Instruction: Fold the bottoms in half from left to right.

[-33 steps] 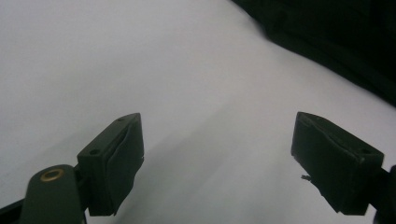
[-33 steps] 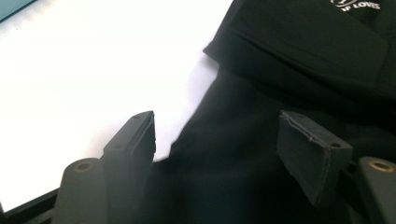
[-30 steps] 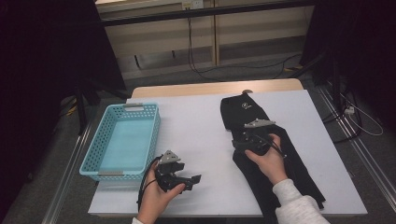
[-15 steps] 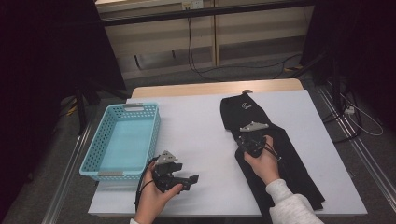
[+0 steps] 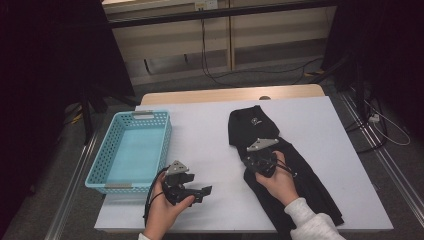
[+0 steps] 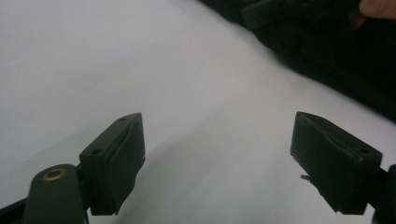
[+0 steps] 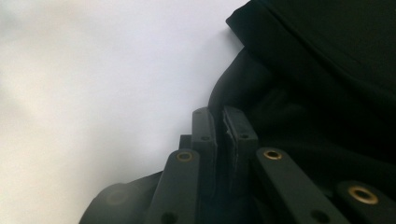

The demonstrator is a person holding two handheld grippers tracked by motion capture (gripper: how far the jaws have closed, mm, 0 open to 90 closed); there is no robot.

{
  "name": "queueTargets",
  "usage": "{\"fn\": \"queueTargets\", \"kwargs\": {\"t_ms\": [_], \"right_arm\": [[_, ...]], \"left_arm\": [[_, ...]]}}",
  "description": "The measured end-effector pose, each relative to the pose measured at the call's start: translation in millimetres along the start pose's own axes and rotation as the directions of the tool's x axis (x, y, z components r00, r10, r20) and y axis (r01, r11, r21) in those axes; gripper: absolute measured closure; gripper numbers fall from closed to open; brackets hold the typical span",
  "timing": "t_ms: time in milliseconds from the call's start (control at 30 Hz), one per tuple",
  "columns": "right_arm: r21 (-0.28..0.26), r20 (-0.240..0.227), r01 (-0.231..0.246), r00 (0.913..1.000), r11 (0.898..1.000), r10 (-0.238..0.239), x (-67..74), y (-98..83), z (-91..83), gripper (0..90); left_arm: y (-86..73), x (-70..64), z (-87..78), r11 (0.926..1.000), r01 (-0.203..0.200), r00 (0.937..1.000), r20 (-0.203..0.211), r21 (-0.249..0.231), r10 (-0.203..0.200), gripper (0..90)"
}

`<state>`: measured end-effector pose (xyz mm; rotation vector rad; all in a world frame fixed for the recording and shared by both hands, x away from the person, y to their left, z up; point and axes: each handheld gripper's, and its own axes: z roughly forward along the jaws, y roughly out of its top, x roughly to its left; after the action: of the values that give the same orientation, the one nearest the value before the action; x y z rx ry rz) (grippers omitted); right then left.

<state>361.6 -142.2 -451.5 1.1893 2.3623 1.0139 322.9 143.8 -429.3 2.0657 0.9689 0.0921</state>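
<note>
A black garment lies spread on the right half of the white table. My right gripper rests at its left edge. In the right gripper view the right gripper has just been closing, and its jaws now stand almost together on a thin fold of the dark cloth. My left gripper is held low near the table's front edge, pointing right. In the left gripper view the left gripper has its jaws wide apart over bare table, and the garment lies farther off.
A light blue mesh basket stands at the table's left side with nothing in it. Bare white tabletop lies between the basket and the garment. A wooden strip runs along the far edge, and cables lie on the floor beyond.
The right hand has shifted a little left and toward the near edge along the garment, and its jaws have closed. The left hand has stayed put.
</note>
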Motion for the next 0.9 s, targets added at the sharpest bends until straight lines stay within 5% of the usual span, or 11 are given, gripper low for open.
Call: {"fn": "queueTargets", "kwargs": {"t_ms": [400,633,733,900], "right_arm": [[0.003,-0.113,0.076,0.9908,0.997,-0.075,29.0,-1.1,-1.7,82.3],[-0.045,-0.145,-0.016,0.9894,0.999,0.009,20.8,2.0,-17.4,50.7],[-0.073,-0.159,-0.047,0.9867,0.996,0.034,10.6,0.0,-33.5,45.8],[-0.084,-0.121,-0.090,0.9895,0.992,0.080,-5.8,-10.7,-49.5,43.0]], "left_arm": [[3.9,-0.3,2.4,1.0000,-0.003,1.0000,0.006,-0.002,0.003,17.6],[6.0,0.3,1.6,0.9999,0.002,0.9999,0.011,-0.011,-0.001,17.6],[7.9,0.9,3.4,0.9999,0.000,0.9999,0.015,-0.013,0.000,17.6],[12.3,0.6,8.8,0.9999,-0.003,0.9998,0.021,-0.010,0.003,17.6]]}}
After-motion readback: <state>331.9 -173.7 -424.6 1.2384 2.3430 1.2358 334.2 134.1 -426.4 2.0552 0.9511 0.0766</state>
